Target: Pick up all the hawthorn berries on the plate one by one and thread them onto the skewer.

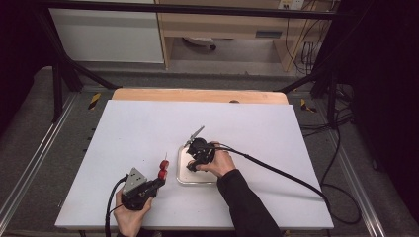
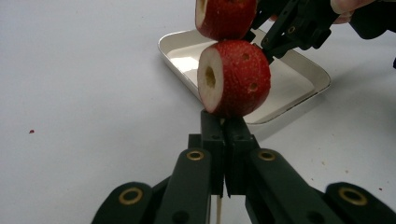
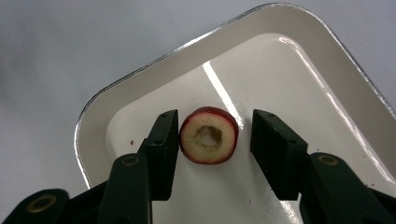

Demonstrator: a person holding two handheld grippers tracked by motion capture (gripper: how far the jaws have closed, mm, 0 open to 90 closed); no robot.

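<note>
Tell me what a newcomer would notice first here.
Two cored red fruits threaded on a thin wooden skewer, which the left tongs clamp near the table's front left. Right beside them, the right tongs straddle a third cored fruit lying in the white enamel tray, a gap on one side.

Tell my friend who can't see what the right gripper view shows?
A round red fruit piece with a hole through its middle lies in a white tray. The right gripper has one black jaw on each side of it, with a gap on the right side.
</note>
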